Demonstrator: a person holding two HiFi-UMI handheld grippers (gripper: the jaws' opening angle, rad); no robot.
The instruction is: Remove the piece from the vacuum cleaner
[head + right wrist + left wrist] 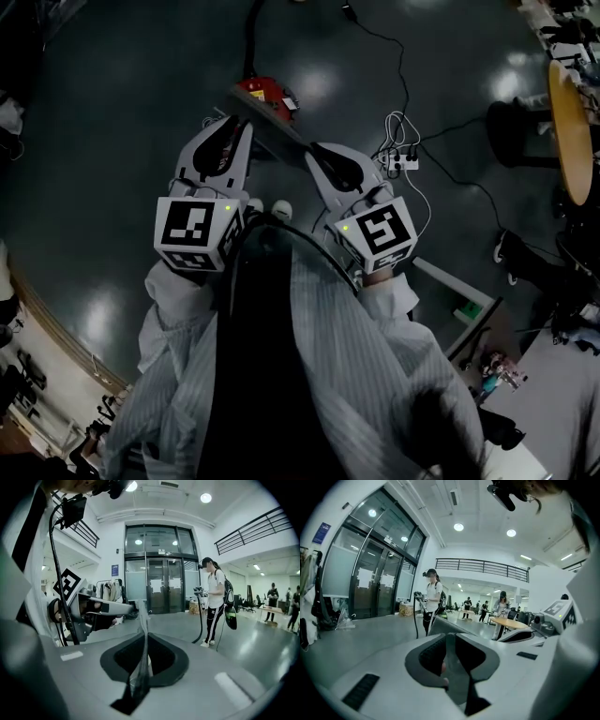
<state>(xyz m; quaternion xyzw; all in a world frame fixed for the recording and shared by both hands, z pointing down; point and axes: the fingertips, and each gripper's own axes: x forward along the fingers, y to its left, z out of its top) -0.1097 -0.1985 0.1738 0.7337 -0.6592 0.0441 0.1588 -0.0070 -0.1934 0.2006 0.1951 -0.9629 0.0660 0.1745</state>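
The left gripper (244, 124) and right gripper (312, 152) both have their jaws closed on the flat grey piece (274, 127), held level above the floor (112, 112). The red vacuum cleaner (266, 94) lies just beyond the piece; whether they touch cannot be told.

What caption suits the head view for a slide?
Left tool and right tool both clamp a grey piece by the red vacuum.

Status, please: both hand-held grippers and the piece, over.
Left hand-held gripper and right hand-held gripper shut on piece. Vacuum just beyond it. Cables off to right.
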